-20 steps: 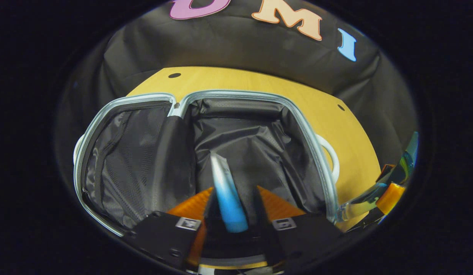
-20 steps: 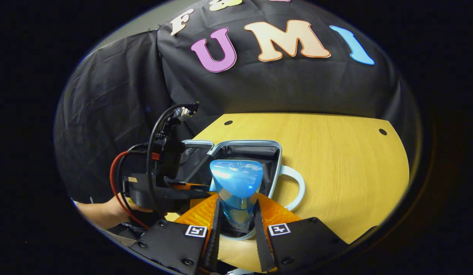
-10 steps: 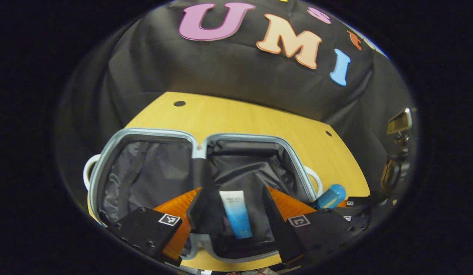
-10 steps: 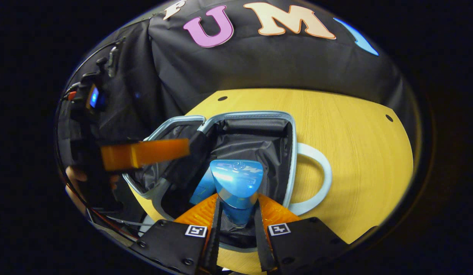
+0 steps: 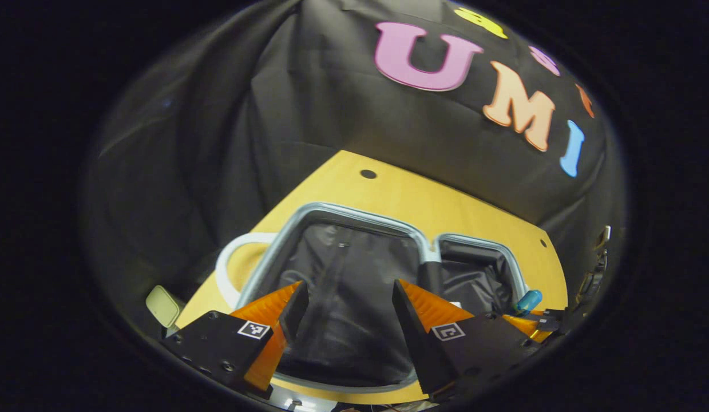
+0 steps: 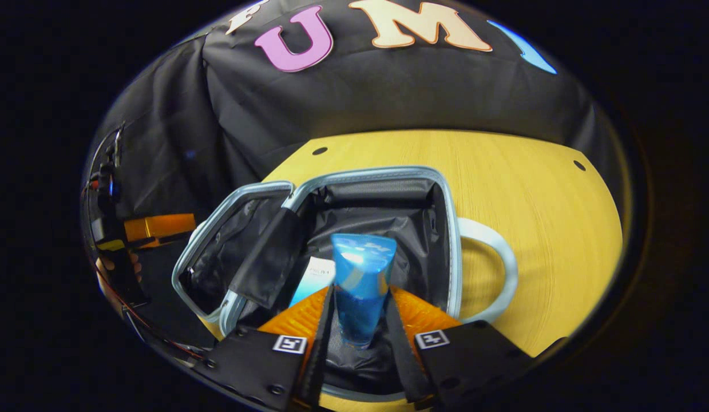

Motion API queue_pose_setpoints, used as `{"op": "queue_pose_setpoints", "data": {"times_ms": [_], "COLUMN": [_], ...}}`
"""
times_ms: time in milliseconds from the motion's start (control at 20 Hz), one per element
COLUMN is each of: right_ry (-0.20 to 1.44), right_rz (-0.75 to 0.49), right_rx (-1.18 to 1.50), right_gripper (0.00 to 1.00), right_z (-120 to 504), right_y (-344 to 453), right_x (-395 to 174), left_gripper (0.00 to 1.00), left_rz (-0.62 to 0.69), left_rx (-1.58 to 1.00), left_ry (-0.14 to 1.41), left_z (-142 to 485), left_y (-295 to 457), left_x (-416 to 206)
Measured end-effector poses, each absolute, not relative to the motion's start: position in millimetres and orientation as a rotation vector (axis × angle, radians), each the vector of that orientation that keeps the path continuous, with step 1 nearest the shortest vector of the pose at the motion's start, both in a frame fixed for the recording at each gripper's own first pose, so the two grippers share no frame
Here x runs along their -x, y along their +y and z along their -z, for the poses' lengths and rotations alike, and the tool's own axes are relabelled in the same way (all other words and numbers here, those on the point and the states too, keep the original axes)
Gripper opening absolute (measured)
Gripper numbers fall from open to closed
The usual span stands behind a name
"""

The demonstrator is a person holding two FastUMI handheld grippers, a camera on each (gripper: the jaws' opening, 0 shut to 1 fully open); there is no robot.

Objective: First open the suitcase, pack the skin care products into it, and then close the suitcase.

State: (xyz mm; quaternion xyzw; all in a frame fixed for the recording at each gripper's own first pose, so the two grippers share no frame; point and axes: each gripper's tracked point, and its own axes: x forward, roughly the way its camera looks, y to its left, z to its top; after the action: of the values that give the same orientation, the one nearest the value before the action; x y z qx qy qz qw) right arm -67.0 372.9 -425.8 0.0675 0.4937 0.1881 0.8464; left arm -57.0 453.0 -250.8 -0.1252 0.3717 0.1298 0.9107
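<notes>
Black tongs (image 6: 359,343) with square markers

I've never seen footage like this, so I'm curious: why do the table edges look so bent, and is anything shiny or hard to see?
Left gripper view: fisheye bends the wooden table and the suitcase rim; the dark lining swallows detail. Right gripper view: same curving; a bright glare spot sits on the blue tube held in the right gripper, and the far left edge is dim.
</notes>
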Motion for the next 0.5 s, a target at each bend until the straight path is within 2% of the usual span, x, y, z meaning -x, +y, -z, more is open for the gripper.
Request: {"op": "queue_pose_setpoints", "data": {"times_ms": [100,150,200,250,300,400,450,500], "right_ry": [1.004,0.982,0.956,0.935,0.916,0.892,0.884,0.875], "right_rz": [-0.389,-0.389,-0.387,-0.388,-0.38,-0.373,-0.367,-0.359], "right_rx": [-0.134,-0.128,-0.124,-0.125,-0.116,-0.116,-0.115,-0.113], "right_gripper": [0.7,0.72,0.97,1.0,0.99,0.98,0.98,0.98], "right_z": [414.0,407.8,404.0,393.9,388.6,375.8,371.4,367.0], "right_y": [371.4,371.2,371.9,370.9,368.2,364.9,362.6,359.4], "right_x": [56.9,51.6,45.8,42.8,38.8,34.0,31.7,28.8], "left_gripper": [0.87,0.87,0.87,0.87,0.91,0.87,0.92,0.87], "left_rz": [-0.323,-0.349,-0.378,-0.401,-0.426,-0.458,-0.465,-0.479], "left_rx": [0.263,0.264,0.265,0.267,0.273,0.288,0.289,0.29], "left_ry": [0.765,0.765,0.763,0.761,0.763,0.786,0.803,0.821], "left_z": [252.9,253.6,256.2,258.5,259.9,267.2,275.2,283.4], "left_y": [488.8,505.0,519.3,532.8,548.1,572.6,579.9,588.4], "left_x": [64.8,66.2,66.1,65.4,65.5,68.2,67.5,68.2]}}
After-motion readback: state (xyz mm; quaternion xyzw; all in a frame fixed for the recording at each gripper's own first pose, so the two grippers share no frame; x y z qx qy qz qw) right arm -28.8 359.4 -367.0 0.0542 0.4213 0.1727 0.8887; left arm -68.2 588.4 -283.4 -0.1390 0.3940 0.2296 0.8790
